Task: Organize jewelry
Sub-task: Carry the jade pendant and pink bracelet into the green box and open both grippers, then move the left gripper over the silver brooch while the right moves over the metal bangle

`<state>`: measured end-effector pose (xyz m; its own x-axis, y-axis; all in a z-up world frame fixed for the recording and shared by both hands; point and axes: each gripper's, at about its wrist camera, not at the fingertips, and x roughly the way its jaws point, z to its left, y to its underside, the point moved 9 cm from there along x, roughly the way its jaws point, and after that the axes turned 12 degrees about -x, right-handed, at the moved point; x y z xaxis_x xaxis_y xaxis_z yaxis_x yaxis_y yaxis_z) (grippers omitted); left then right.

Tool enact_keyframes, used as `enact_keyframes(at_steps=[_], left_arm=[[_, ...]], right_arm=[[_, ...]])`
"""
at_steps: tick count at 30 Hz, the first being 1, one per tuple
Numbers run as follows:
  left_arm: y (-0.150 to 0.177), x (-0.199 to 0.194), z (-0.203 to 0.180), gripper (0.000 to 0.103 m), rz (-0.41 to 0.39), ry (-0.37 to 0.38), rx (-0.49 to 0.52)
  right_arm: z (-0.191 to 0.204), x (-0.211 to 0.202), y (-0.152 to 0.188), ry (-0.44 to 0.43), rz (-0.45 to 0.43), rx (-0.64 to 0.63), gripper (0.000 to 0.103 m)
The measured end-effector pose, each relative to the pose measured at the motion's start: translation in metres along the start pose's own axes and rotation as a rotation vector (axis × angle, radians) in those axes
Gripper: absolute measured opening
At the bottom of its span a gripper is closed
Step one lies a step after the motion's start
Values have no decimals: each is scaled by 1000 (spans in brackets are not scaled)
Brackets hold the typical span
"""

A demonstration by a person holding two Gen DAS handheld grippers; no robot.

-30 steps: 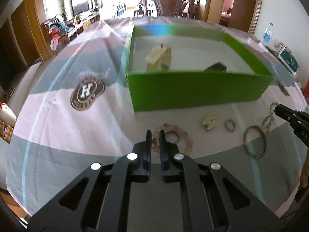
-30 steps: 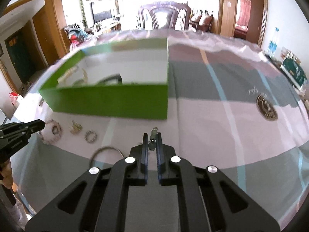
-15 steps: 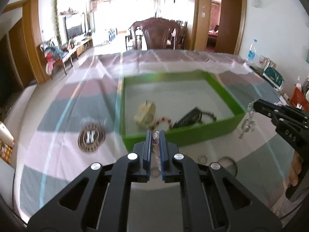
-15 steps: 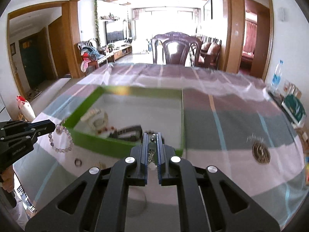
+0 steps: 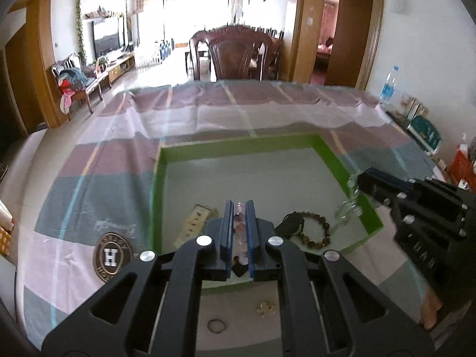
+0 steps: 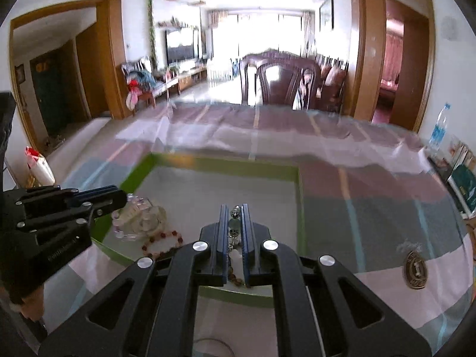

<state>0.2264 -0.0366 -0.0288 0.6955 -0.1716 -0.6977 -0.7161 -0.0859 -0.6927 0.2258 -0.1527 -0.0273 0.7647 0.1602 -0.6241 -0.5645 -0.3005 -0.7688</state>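
My left gripper (image 5: 239, 203) is shut on a pale pink bead bracelet (image 5: 239, 218) and hovers over the near part of the green box (image 5: 156, 208). In the right wrist view that bracelet (image 6: 125, 227) dangles from the left gripper (image 6: 122, 197) above the box's left corner. My right gripper (image 6: 235, 208) is shut on a strand of green and dark beads (image 6: 234, 223), also above the box (image 6: 300, 208). That strand (image 5: 346, 208) hangs from the right gripper (image 5: 361, 180) near the box's right wall. A beige strap (image 5: 193, 223), a dark piece (image 5: 293, 221), a brown bead bracelet (image 5: 316, 230) and a red bead bracelet (image 6: 162, 241) lie inside.
A small gold charm (image 5: 266, 308) and a thin ring (image 5: 216, 325) lie on the striped tablecloth (image 5: 98, 196) in front of the box. A wooden chair (image 5: 238, 53) stands at the table's far side. Bottles and packets (image 5: 416, 119) crowd the right edge.
Both grippers have lifted off the cloth with their bead pieces, risen and moved forward over the green box. The box now sits lower in both views.
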Motion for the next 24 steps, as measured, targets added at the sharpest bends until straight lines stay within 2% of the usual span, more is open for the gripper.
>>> enact_keyframes(at_steps=[4,7,8,9,11,15,19,21,24], left_arm=[[5,20,-1,8,30,-18,8],[3,26,1,9,33,-23,7],[1,27,2,12,28,-29,-1],[1,28,3,25,31,-33,-5],[3,26,4,30,35,-31,-10],[16,6,14,30,20,-55,-3],[49,-24,23,33,9,-54,7],[69,-29,22,35,17,-45,31],[98,-20,15,40,80,-13,52]], right_arm=[[1,31,15,-5,81,15,8],[2,38,20,4,99,18,8],[1,40,21,12,104,22,9],[1,41,21,20,107,25,13],[-1,34,24,25,102,31,37],[-5,1,30,42,58,17,37],[-7,-36,57,29,27,17,37],[-8,-42,75,15,42,25,37],[-12,-35,106,4,110,65,37]])
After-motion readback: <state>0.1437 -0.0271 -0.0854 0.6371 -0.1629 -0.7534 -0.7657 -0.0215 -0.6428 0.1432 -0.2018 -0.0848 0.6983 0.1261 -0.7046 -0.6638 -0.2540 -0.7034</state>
